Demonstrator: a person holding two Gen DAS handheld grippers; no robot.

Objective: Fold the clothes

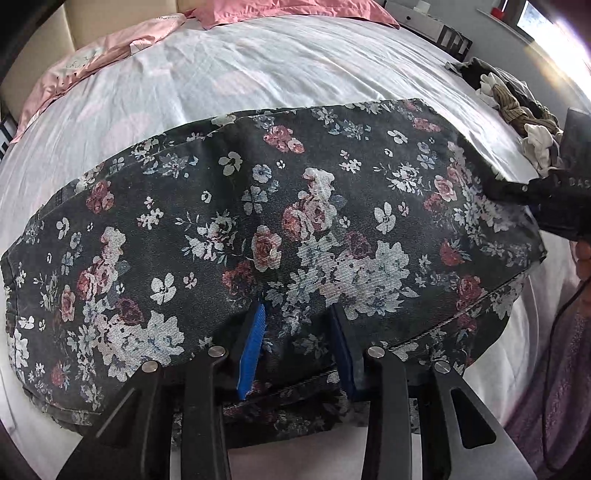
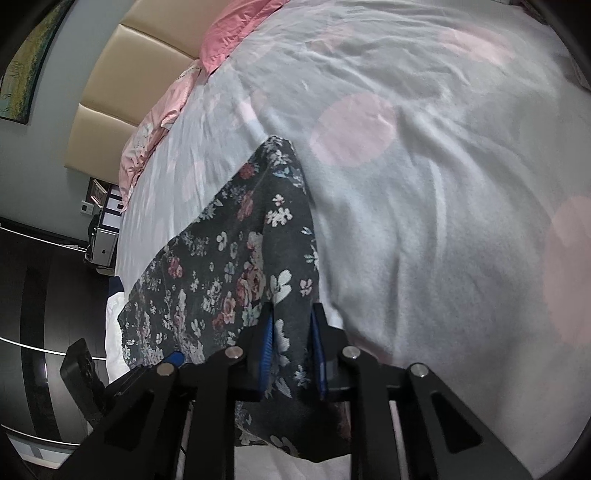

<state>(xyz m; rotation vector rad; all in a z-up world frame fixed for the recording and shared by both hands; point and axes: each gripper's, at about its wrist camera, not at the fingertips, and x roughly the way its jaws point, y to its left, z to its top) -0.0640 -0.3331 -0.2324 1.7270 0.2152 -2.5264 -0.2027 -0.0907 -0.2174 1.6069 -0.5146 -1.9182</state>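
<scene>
A dark floral garment (image 1: pixel 280 229) lies folded across the white bed sheet (image 1: pixel 258 74). My left gripper (image 1: pixel 297 317) is at its near edge, blue pads around a fold of the fabric, shut on it. The right gripper (image 1: pixel 517 188) shows at the garment's right end in the left wrist view. In the right wrist view my right gripper (image 2: pixel 291 325) is shut on the garment (image 2: pixel 229 266), whose corner stretches away over the sheet (image 2: pixel 424 184). The left gripper's body (image 2: pixel 79 373) shows at lower left there.
Pink pillows (image 1: pixel 258 11) lie at the head of the bed by a beige headboard (image 2: pixel 122 92). A pile of other clothes (image 1: pixel 517 107) sits at the bed's right side. Boxes (image 2: pixel 107 218) and dark floor lie beyond the bed's edge.
</scene>
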